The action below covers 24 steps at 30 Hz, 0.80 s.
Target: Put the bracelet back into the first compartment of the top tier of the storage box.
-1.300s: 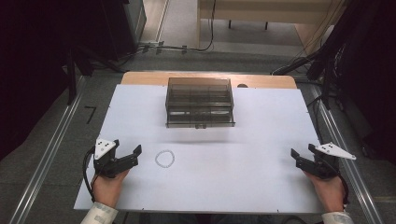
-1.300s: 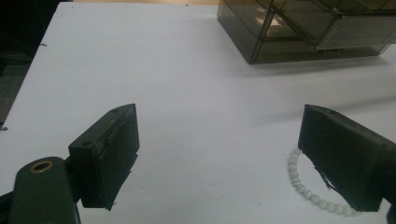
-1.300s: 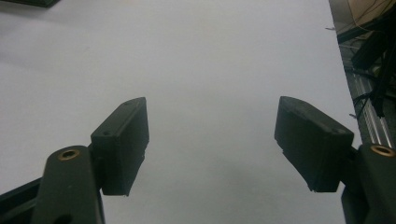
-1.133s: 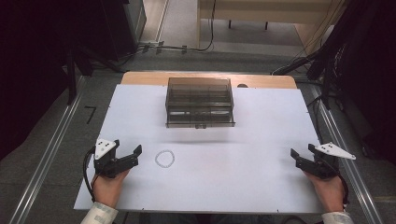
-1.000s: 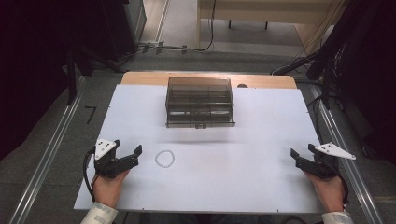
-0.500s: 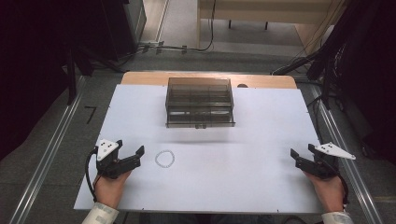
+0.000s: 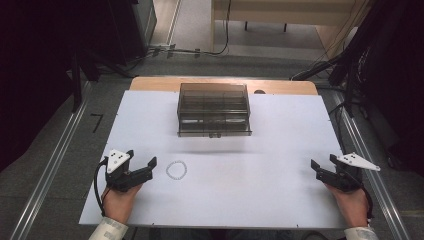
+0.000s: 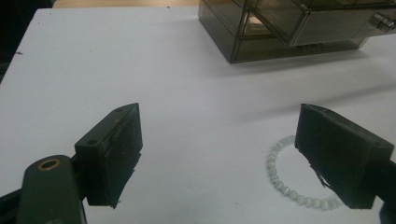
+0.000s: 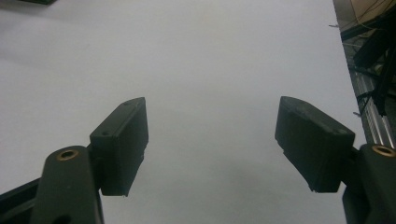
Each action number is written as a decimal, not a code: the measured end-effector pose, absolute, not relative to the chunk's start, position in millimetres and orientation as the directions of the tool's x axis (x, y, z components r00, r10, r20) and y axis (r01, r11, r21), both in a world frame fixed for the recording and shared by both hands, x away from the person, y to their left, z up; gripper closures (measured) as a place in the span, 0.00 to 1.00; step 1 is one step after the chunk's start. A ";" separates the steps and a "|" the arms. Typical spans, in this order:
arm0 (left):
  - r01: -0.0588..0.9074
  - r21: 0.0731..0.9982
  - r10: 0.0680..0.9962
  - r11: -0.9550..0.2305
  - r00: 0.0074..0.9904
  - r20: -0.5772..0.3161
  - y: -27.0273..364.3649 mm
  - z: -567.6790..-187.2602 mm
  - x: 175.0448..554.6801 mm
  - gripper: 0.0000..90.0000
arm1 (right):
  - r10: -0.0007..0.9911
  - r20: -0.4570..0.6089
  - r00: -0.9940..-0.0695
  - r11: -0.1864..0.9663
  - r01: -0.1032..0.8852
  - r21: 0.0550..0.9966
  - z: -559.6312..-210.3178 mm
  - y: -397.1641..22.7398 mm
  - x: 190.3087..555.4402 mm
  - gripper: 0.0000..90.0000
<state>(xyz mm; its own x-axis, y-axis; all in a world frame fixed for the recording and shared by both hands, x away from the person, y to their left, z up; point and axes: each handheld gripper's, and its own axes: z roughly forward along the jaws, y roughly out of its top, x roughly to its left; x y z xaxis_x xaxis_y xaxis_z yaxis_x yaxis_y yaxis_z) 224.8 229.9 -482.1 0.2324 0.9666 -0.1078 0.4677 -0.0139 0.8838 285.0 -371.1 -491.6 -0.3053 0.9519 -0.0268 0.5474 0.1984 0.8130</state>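
Near the lower left of the high view, the left gripper (image 7: 142, 165) rests on a white table (image 7: 280, 150) with its jaws apart and nothing between them; a bead bracelet (image 7: 176, 170) lies just to its right, apart from it. At upper centre stands a dark see-through drawer box (image 7: 214, 109), well clear of both hands. At lower right the right gripper (image 7: 322, 165) sits with jaws spread on bare table. Grey floor and metal rails (image 7: 45, 175) flank the table. Along the left gripper view, the bracelet (image 8: 280, 182) lies partly behind the right-hand jaw, the drawer box (image 8: 289, 28) at upper right. Across the right gripper view, wide-open jaws frame plain white table (image 9: 210, 70).
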 end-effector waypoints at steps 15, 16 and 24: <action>0.491 0.870 0.958 -0.043 0.268 -0.104 221.6 -486.2 228.7 0.20 | 0.949 -0.031 -0.313 0.206 0.544 0.813 -491.8 -370.3 285.2 0.26; 0.492 0.869 0.957 -0.046 0.271 -0.102 220.9 -486.4 228.8 0.21 | 0.949 -0.032 -0.312 0.206 0.544 0.813 -491.8 -370.3 285.2 0.26; 0.501 0.862 0.952 -0.070 0.292 -0.092 215.7 -487.9 230.3 0.22 | 0.950 -0.031 -0.310 0.205 0.547 0.812 -491.8 -369.8 285.0 0.26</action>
